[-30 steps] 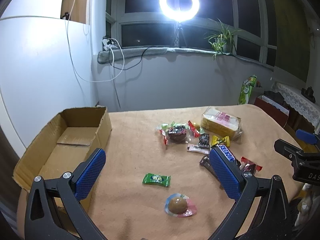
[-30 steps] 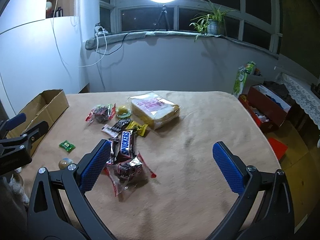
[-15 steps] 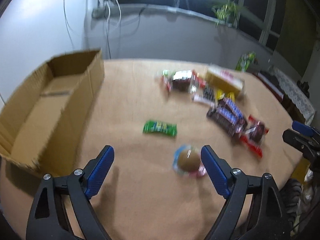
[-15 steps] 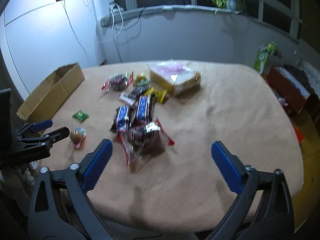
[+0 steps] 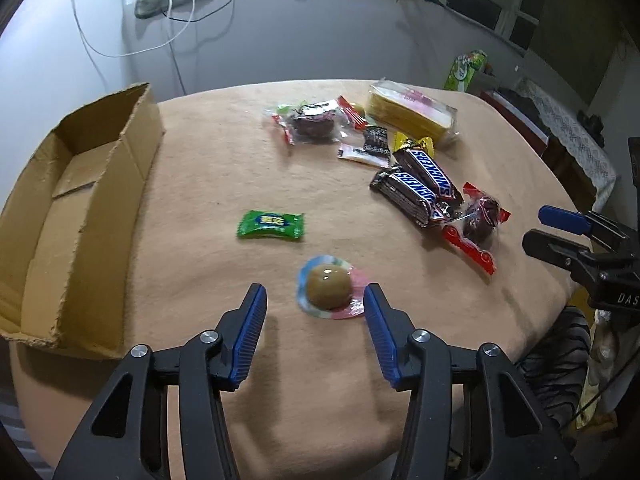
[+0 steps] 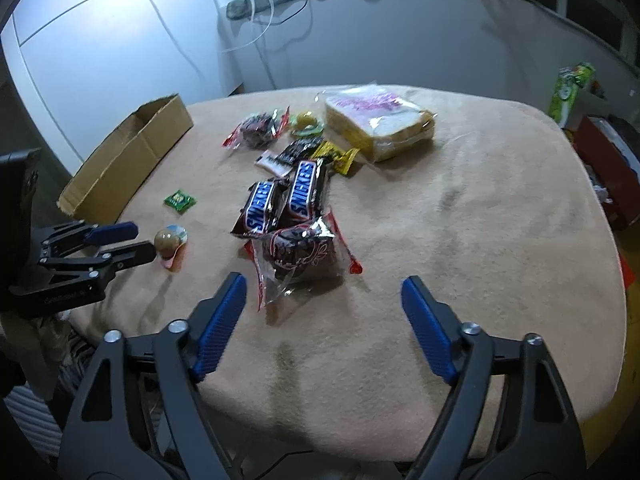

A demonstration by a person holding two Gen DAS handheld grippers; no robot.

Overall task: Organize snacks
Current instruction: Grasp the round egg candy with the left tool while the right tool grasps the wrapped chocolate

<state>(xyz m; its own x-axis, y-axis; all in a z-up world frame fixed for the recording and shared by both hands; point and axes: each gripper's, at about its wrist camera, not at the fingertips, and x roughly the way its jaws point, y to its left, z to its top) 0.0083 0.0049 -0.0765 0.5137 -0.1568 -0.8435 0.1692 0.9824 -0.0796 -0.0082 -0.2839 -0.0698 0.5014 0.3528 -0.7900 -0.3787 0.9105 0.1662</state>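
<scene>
Both tools' jaws have just been closing. The left tool (image 5: 316,300) is still apart around the jelly cup (image 5: 329,291); the right tool (image 6: 322,294) gapes just short of the red-wrapped cake (image 6: 298,256) on the surface (image 6: 480,240).

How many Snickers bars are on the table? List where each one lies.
2. One Snickers bar lies mid-table beside the yellow candy; the other lies alongside it, toward the cardboard box. More could hide under the pile.

Tan-clothed table (image 5: 224,160): cardboard box (image 5: 80,216), scattered snacks (image 5: 416,184).
</scene>
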